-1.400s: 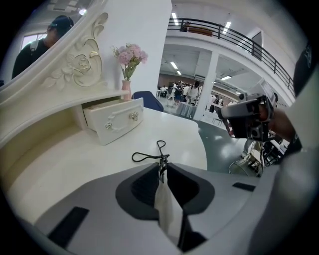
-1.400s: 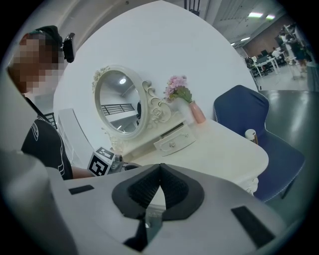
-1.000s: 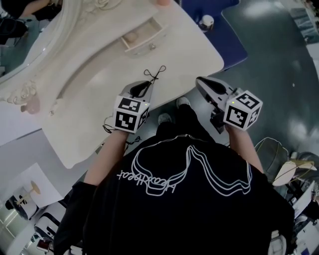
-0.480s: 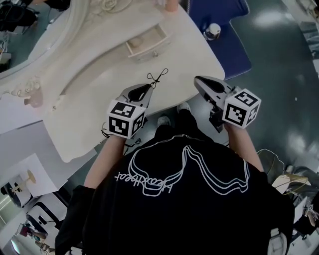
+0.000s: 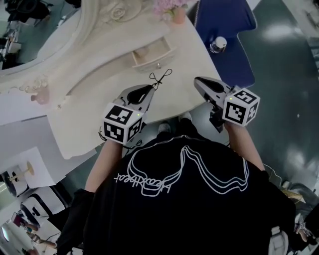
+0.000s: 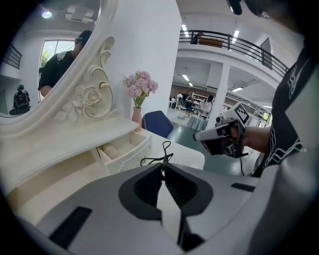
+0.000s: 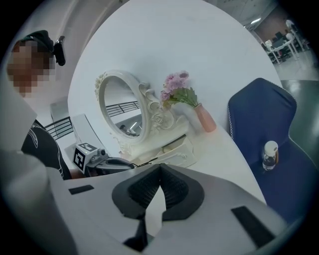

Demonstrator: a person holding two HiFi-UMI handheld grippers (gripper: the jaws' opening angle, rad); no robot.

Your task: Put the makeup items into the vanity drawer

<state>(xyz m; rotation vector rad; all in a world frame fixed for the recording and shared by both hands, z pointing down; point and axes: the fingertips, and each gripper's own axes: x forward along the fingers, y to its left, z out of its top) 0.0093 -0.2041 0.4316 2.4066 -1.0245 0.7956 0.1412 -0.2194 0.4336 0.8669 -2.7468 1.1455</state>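
Bare desk (image 5: 114, 79) lies open from its near edge to the open drawer (image 5: 154, 57). The mirror frame (image 5: 99, 15) walls the far edge, and a vase (image 5: 178, 16) crowds the far right corner.

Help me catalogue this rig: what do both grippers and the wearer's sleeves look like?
The left gripper and right gripper each have a grey tapered claw with black ribbed pads and a white cube bearing black square markers. The person wears a black short-sleeved T-shirt with white line art.

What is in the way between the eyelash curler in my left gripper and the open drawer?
Nothing visible: only bare vanity top lies between the eyelash curler, pinched in the left gripper, and the open drawer.
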